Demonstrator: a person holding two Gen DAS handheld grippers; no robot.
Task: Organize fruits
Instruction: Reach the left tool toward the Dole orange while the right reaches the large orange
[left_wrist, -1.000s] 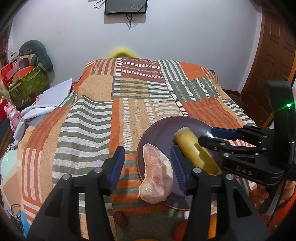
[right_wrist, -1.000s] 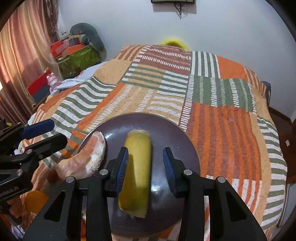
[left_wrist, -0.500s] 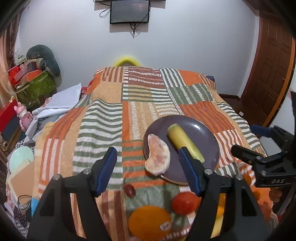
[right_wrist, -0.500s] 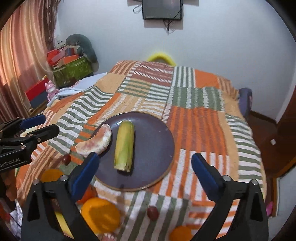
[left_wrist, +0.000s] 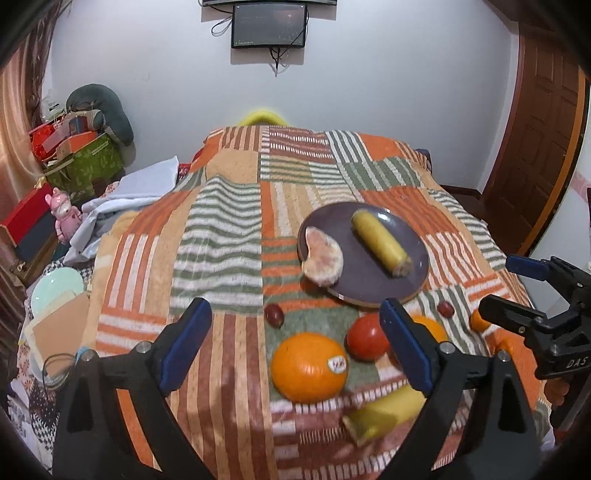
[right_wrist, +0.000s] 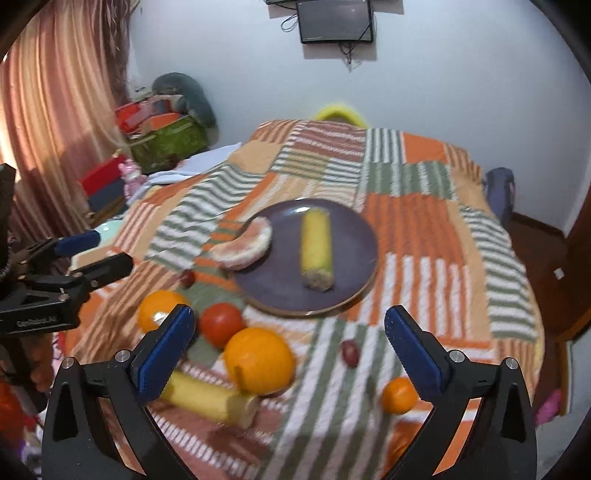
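A dark purple plate (left_wrist: 417, 240) (right_wrist: 351, 229) lies on the patchwork bedspread. On it are a yellow banana piece (left_wrist: 380, 242) (right_wrist: 316, 247) and a pink pomelo wedge (left_wrist: 323, 254) (right_wrist: 243, 245) that overhangs the rim. Nearer me lie a large orange (left_wrist: 308, 365) (right_wrist: 258, 360), a red tomato (left_wrist: 365, 338) (right_wrist: 221, 323), a second orange (right_wrist: 157, 308), a small orange (right_wrist: 399, 395), another banana piece (left_wrist: 384, 410) (right_wrist: 208, 398) and two dark grapes (left_wrist: 274, 315) (right_wrist: 350, 351). My left gripper (left_wrist: 295, 347) and right gripper (right_wrist: 288, 354) are both open, empty, held back above the loose fruit.
The bed (left_wrist: 221, 229) fills the middle. Boxes, a green bag (left_wrist: 85, 162) and a pink toy (left_wrist: 62, 214) stand at the left. A wooden door (left_wrist: 543, 147) is at the right. A screen (left_wrist: 269, 24) hangs on the far wall.
Both grippers opened, let go of the banana piece and the pomelo wedge on the plate, and pulled back toward me. The loose fruit in front has come into view.
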